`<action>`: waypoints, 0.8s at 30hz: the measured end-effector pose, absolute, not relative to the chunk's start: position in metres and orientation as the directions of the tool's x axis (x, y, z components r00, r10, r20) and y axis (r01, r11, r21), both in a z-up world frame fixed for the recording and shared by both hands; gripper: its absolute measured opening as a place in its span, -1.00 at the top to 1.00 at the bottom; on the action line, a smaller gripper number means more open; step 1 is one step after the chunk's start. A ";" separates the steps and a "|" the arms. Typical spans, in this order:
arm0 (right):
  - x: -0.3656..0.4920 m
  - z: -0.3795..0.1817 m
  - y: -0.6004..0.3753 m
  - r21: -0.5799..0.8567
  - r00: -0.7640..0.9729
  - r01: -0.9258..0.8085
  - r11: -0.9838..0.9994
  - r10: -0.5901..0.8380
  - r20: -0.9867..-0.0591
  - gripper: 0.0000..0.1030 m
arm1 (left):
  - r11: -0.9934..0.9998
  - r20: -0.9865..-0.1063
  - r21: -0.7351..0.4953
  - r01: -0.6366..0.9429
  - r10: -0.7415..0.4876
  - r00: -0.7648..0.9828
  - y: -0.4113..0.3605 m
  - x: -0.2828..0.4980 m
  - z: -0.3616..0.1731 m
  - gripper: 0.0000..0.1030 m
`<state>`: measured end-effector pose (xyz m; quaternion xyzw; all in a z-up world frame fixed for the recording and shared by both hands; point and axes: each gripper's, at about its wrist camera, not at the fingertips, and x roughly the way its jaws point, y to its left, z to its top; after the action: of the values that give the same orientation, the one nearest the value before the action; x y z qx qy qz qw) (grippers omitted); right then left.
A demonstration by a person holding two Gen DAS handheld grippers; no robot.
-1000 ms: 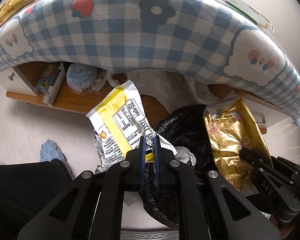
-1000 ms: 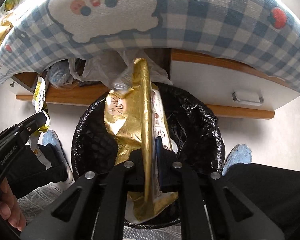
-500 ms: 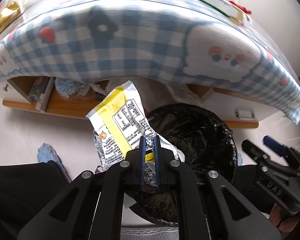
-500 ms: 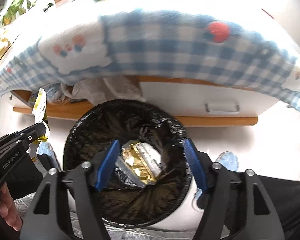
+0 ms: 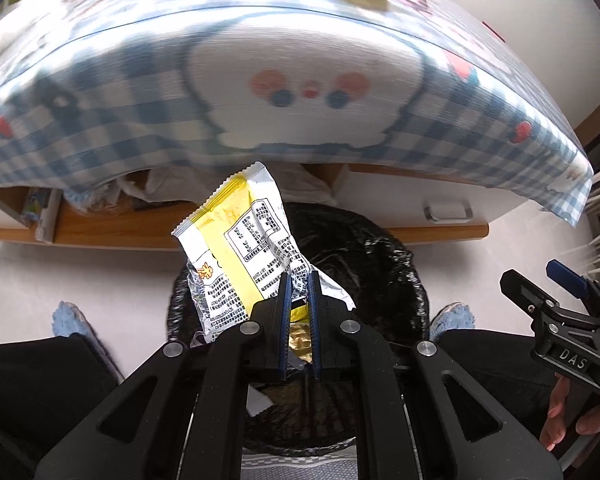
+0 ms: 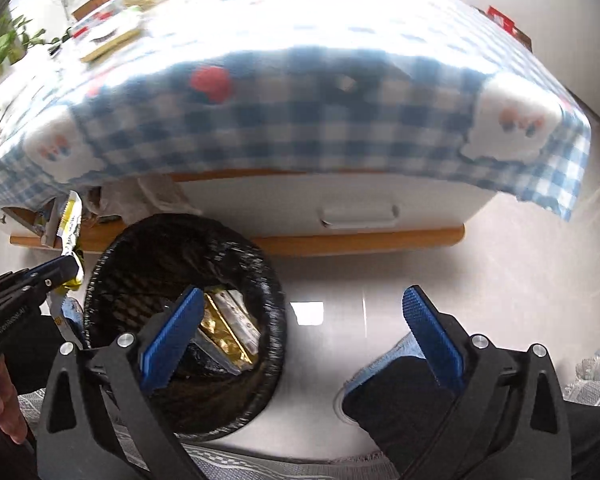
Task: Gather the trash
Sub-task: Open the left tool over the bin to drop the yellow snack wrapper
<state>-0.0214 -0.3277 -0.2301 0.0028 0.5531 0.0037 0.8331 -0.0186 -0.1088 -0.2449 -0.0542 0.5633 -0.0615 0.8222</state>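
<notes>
My left gripper point(image 5: 299, 280) is shut on a white and yellow snack wrapper point(image 5: 240, 252), which hangs above the black-lined trash bin point(image 5: 384, 256). The same wrapper point(image 6: 71, 224) and left gripper point(image 6: 66, 270) show at the left of the right wrist view. My right gripper point(image 6: 302, 306) has its jaws opening wide with nothing between them. It hangs over the floor just right of the bin point(image 6: 268, 280). The gold wrapper point(image 6: 224, 332) lies inside the bin. The right gripper point(image 5: 540, 280) also shows at the right edge of the left wrist view.
A low table under a blue checked cloth point(image 5: 148, 120) stands behind the bin, with a white drawer point(image 6: 360, 212) and a wooden shelf point(image 5: 112, 228) holding bags. A person's legs and blue slippers point(image 5: 70, 318) flank the bin. Clutter sits on the tabletop point(image 6: 112, 28).
The right gripper opened and let the gold wrapper drop into the bin, then moved right of it. The left gripper carried the yellow wrapper rightward to above the bin.
</notes>
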 end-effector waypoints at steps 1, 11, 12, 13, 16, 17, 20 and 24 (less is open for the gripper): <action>-0.021 -0.232 -0.332 0.014 0.386 0.003 1.000 0.012 -0.922 -0.85 | 0.987 -0.921 -0.156 0.044 -0.162 0.354 -0.113 -0.017 -0.247 0.86; -0.018 -0.257 -0.368 0.058 0.341 0.079 0.995 0.028 -0.940 -0.85 | 0.987 -0.932 -0.141 0.080 -0.159 0.326 -0.146 -0.008 -0.271 0.86; -0.019 -0.257 -0.369 0.058 0.340 0.081 0.995 0.027 -0.940 -0.85 | 0.986 -0.933 -0.140 0.087 -0.161 0.323 -0.149 -0.008 -0.273 0.86; -0.019 -0.257 -0.370 0.055 0.341 0.082 0.995 0.024 -0.940 -0.85 | 0.986 -0.933 -0.139 0.093 -0.162 0.321 -0.152 -0.008 -0.275 0.86; -0.020 -0.256 -0.371 0.052 0.343 0.080 0.995 0.022 -0.939 -0.85 | 0.984 -0.933 -0.141 0.113 -0.170 0.318 -0.158 -0.009 -0.278 0.84; -0.019 -0.257 -0.371 0.047 0.343 0.078 0.996 0.018 -0.939 -0.85 | 0.983 -0.933 -0.135 0.123 -0.168 0.318 -0.160 -0.009 -0.278 0.84; -0.019 -0.257 -0.370 0.041 0.343 0.076 0.996 0.013 -0.939 -0.85 | 0.983 -0.934 -0.131 0.127 -0.165 0.318 -0.161 -0.010 -0.280 0.79; -0.018 -0.258 -0.367 0.037 0.345 0.071 0.997 0.010 -0.938 -0.85 | 0.985 -0.933 -0.122 0.123 -0.156 0.324 -0.160 -0.011 -0.278 0.72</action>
<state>-0.0182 -0.3671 -0.2576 0.0354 0.5719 -0.0185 0.8194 -0.0109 -0.1600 -0.2781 -0.0141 0.5751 -0.0858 0.8134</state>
